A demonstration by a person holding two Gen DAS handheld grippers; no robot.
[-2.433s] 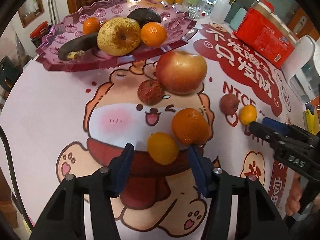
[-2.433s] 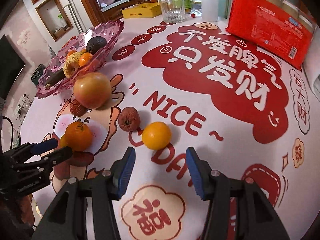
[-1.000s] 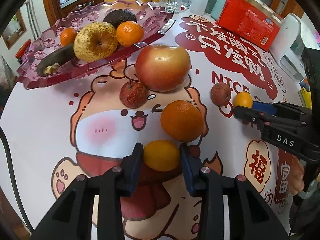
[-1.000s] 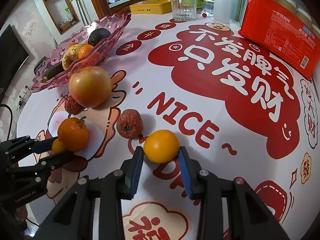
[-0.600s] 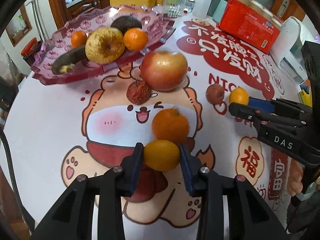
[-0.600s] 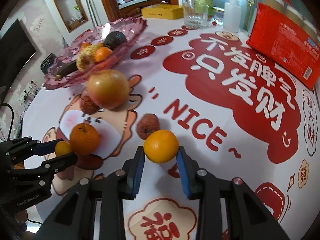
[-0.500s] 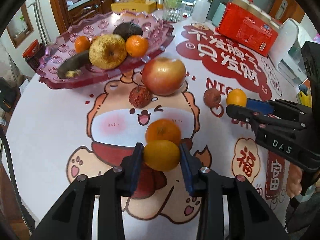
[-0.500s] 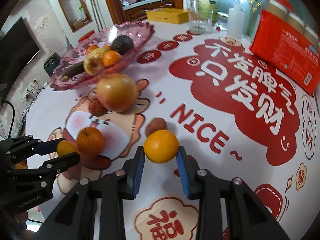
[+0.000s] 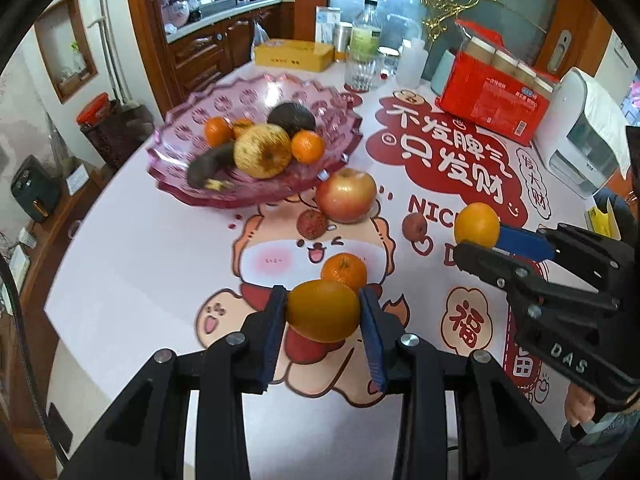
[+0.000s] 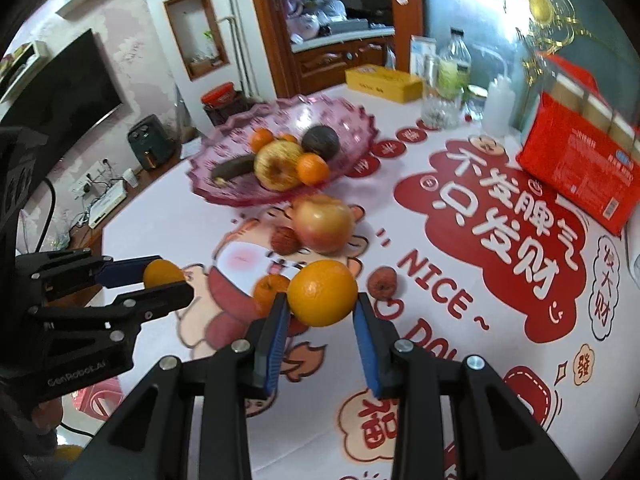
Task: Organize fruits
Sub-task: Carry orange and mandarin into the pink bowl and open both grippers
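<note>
My left gripper [image 9: 323, 312] is shut on a small orange [image 9: 323, 309] and holds it above the table. My right gripper [image 10: 321, 306] is shut on another orange [image 10: 322, 293], also lifted; it shows in the left wrist view [image 9: 477, 225]. On the table lie a tangerine [image 9: 344, 273], a large apple [image 9: 347, 196] and two small wrinkled red fruits [image 9: 311, 222] [image 9: 414, 226]. The pink glass fruit plate [image 9: 192, 128] at the back left holds a pear, tangerines, an avocado and a dark banana.
A red package [image 9: 494, 104] stands at the back right beside a white dispenser [image 9: 586, 140]. A glass [image 9: 362, 72], bottles and a yellow box [image 9: 294, 54] stand at the far edge. The table edge drops off at left.
Both grippers closed on their oranges and lifted them off the table. The views have risen and pulled back, so the table looks farther away.
</note>
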